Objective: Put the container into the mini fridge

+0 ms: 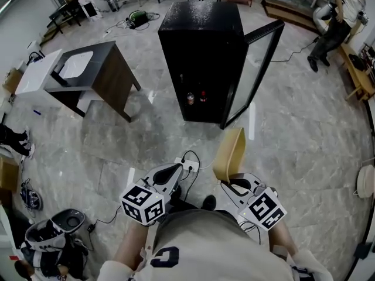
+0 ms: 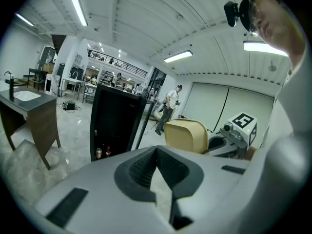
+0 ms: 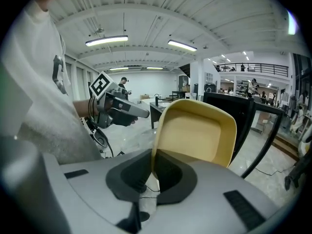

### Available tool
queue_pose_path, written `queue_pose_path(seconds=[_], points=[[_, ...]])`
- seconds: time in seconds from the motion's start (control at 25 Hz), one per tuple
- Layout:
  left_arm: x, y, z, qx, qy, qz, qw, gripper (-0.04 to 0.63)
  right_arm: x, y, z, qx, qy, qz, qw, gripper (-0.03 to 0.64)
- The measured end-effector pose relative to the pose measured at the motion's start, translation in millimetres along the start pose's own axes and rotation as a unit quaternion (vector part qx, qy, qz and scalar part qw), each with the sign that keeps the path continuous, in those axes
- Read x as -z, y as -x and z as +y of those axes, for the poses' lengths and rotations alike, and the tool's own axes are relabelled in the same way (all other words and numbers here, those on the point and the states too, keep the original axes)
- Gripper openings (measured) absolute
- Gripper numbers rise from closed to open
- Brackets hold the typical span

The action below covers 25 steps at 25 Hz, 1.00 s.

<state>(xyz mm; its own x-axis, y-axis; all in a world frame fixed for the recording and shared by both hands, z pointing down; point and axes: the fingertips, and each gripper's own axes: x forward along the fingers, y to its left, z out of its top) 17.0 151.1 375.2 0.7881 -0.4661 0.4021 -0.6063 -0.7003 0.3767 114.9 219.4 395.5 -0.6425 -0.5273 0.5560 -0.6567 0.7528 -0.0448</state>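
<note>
The black mini fridge [image 1: 199, 45] stands on the marble floor ahead of me, its glass door [image 1: 258, 69] swung open to the right. A can and a bottle [image 1: 196, 97] sit low inside it. My right gripper [image 1: 230, 183] is shut on the rim of a tan plastic container [image 1: 229, 151], held upright on edge short of the fridge. In the right gripper view the container [image 3: 195, 135] rises from the closed jaws [image 3: 152, 162], empty. My left gripper [image 1: 180, 168] hovers beside it, shut with nothing between its fingertips [image 2: 156, 150]. The fridge [image 2: 114, 121] and container [image 2: 185, 135] lie beyond it.
A dark wooden stand with a white sink [image 1: 88, 69] is left of the fridge. Cables and a power strip [image 1: 188, 165] lie on the floor by my feet. A person [image 1: 337, 16] stands at the far right by benches. Gear sits at the bottom left [image 1: 64, 227].
</note>
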Motion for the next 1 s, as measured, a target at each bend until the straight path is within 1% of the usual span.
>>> queue_pose_path(seconds=[0.2,0.32,0.48,0.68,0.8,0.88,1.0], points=[[-4,-12,6,0.006,-0.002,0.002,1.0000,0.041,0,-7,-9,-0.001,-0.002,0.000,1.000,0.035],[-11,-23,14,0.023,-0.007,0.005,0.9997,0.041,-5,-14,-16,0.008,-0.003,0.005,1.000,0.035],[-23,-38,29,0.049,-0.024,0.004,0.9985,0.041,-13,-27,-32,0.029,-0.009,0.016,0.999,0.035],[-44,-45,69,0.083,-0.027,0.004,0.9962,0.041,-45,-64,-45,0.052,-0.011,0.021,0.998,0.035],[-58,-44,94,0.092,-0.048,0.004,0.9946,0.041,-65,-89,-46,0.052,0.000,0.032,0.998,0.035],[-68,-43,108,0.097,-0.064,0.003,0.9932,0.041,-84,-102,-44,0.047,0.007,0.029,0.998,0.035],[-79,-41,131,0.107,-0.069,0.000,0.9919,0.041,-106,-121,-43,0.049,0.007,0.022,0.999,0.035]])
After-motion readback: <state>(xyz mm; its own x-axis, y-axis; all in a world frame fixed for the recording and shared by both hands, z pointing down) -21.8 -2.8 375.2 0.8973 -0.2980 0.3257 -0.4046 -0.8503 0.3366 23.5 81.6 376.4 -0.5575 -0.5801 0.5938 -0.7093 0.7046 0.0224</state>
